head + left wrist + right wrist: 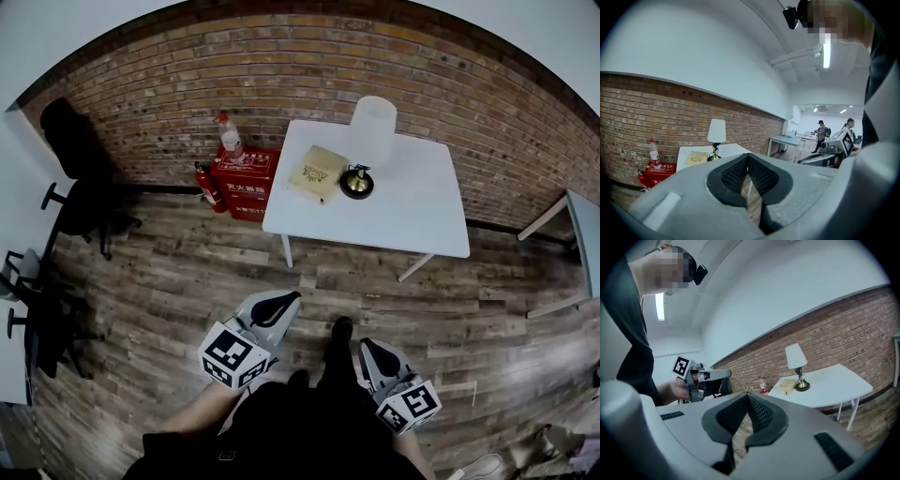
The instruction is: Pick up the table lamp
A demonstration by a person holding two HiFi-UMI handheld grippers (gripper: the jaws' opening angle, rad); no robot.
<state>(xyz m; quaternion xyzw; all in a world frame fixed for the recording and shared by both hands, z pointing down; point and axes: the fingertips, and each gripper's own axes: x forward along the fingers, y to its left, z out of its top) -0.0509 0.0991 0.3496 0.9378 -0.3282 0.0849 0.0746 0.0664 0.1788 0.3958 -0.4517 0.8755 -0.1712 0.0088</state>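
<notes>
Pickup not started: lamp point(371, 131) stands on the tabletop point(412, 220) well ahead, left hand-held gripper point(279, 305) and right hand-held gripper point(372, 354) both closed, empty (approach and grasp left).

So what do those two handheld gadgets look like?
Both the left gripper and right gripper have pale grey plastic shells tapering to two jaws lined with black ribbed pads. Each carries a white cube printed with black square markers. The person wears black clothes.

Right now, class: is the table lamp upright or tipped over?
Upright. The table lamp stands on its round base on the white table, with its stem vertical and its shade on top.
</notes>
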